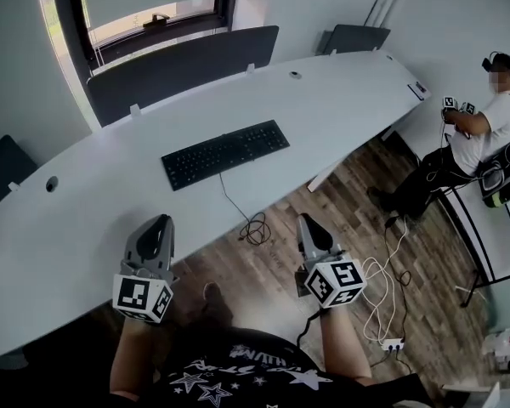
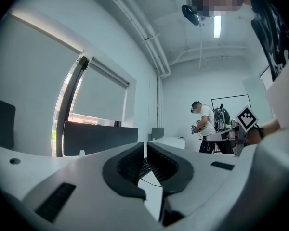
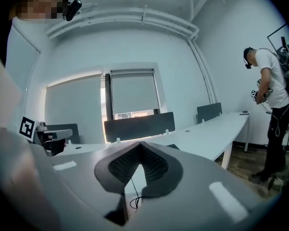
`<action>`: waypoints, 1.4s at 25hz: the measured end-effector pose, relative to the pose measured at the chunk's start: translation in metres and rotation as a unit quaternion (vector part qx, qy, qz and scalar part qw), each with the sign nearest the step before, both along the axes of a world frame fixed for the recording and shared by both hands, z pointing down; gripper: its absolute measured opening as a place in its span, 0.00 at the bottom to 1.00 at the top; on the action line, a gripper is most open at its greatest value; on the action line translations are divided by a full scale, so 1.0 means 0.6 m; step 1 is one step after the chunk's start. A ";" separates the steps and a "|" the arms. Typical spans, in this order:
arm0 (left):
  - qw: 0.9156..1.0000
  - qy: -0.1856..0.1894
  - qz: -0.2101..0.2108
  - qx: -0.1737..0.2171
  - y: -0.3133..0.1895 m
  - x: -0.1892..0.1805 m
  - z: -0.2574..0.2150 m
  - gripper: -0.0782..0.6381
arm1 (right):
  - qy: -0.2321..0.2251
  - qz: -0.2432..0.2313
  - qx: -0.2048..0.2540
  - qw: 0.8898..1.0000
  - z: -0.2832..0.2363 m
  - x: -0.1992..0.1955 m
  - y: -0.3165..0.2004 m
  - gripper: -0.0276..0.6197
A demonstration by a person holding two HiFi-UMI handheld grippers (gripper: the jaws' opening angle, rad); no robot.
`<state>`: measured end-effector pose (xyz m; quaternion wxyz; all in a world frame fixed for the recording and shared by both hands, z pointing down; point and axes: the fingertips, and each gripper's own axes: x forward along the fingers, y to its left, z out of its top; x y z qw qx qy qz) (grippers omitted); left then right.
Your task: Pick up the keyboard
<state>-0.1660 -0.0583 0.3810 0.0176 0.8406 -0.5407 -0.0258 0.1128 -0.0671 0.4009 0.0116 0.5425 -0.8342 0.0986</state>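
Where desk [image 1: 340, 100] curves, black keyboard [image 1: 225, 153], wood floor [image 1: 353, 223]

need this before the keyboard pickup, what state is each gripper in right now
left gripper: closed, holding nothing
right gripper: closed, holding nothing

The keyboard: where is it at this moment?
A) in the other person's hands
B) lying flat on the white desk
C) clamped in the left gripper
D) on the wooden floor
B: the black keyboard lies flat on the white desk, while the left gripper and right gripper sit short of it, jaws shut on nothing.
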 end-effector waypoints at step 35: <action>0.994 -0.010 -0.038 -0.099 -0.292 -0.013 0.118 0.14 | 0.079 -0.086 -0.063 0.991 0.099 -0.043 -0.348 0.10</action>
